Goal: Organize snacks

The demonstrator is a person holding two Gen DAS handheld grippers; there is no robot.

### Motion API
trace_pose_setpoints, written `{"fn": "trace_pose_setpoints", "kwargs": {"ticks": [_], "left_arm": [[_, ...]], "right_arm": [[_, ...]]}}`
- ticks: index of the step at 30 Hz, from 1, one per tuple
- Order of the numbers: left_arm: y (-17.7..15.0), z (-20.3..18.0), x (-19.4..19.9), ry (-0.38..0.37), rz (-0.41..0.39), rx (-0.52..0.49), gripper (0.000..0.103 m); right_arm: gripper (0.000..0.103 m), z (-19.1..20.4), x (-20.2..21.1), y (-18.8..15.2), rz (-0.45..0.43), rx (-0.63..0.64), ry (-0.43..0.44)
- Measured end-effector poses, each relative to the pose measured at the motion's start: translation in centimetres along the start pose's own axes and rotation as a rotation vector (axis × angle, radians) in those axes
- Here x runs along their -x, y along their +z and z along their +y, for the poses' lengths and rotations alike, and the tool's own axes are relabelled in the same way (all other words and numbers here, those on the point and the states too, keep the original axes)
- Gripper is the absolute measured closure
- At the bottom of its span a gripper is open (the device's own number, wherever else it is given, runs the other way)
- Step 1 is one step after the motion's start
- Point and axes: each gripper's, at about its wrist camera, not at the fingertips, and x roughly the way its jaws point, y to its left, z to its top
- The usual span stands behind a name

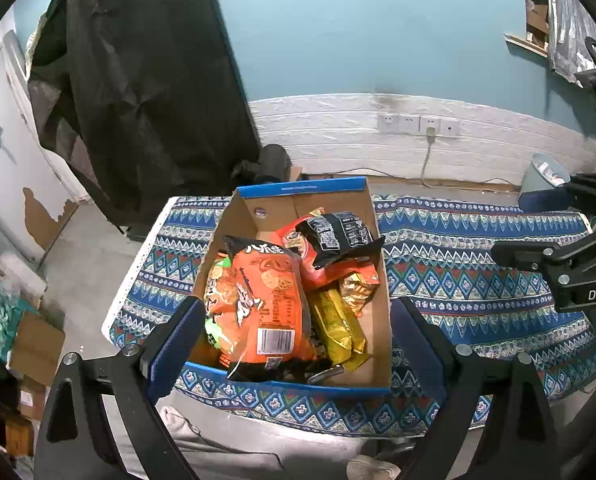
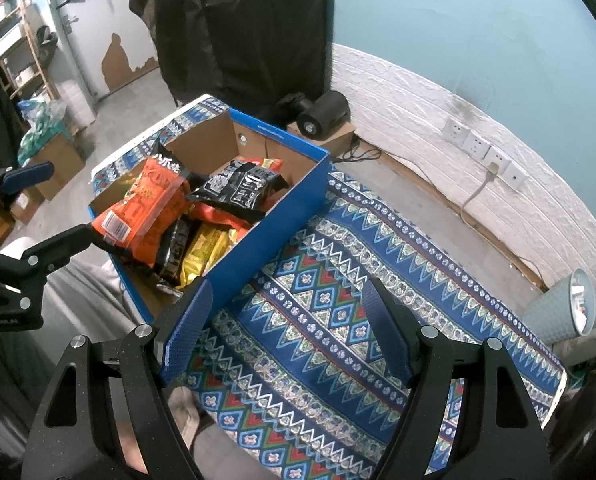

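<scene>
A bench (image 2: pixel 338 280) draped in a blue patterned cloth is filling most of both views, and a blue cardboard box (image 1: pixel 382 320) is sitting on it toward its left end. Inside the box the snacks are piling up: an orange snack bag (image 1: pixel 266 300) is lying on top at the near left, its barcode end facing the camera, and a black snack bag (image 1: pixel 338 236) is resting across red packets toward the far right. Yellow packets (image 1: pixel 338 324) are lying lower down beside the orange bag (partly tucked under it).

The left tongs (image 1: pixel 298 332) are hovering over the near edge of the box with their blue-padded fingers spread wide and gripping nothing; the orange bag is showing between them.

The right tongs (image 2: pixel 286 332) are hanging over bare cloth just right of the box, likewise spread apart and gripping nothing, with one pad close to the box's blue side wall.

A pale textured bin (image 2: pixel 558 308) is standing on the floor beyond the bench's right end.
</scene>
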Motion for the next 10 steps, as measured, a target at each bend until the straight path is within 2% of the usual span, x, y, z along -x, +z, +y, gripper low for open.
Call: {"fn": "trace_pose_setpoints", "kwargs": {"ticks": [10], "left_arm": [[-0.03,-0.11,-0.19,-0.005,0.008,0.000,0.008]], "right_arm": [[0.026,0.06,0.05,-0.03,-0.002,-0.001,-0.003]]}}
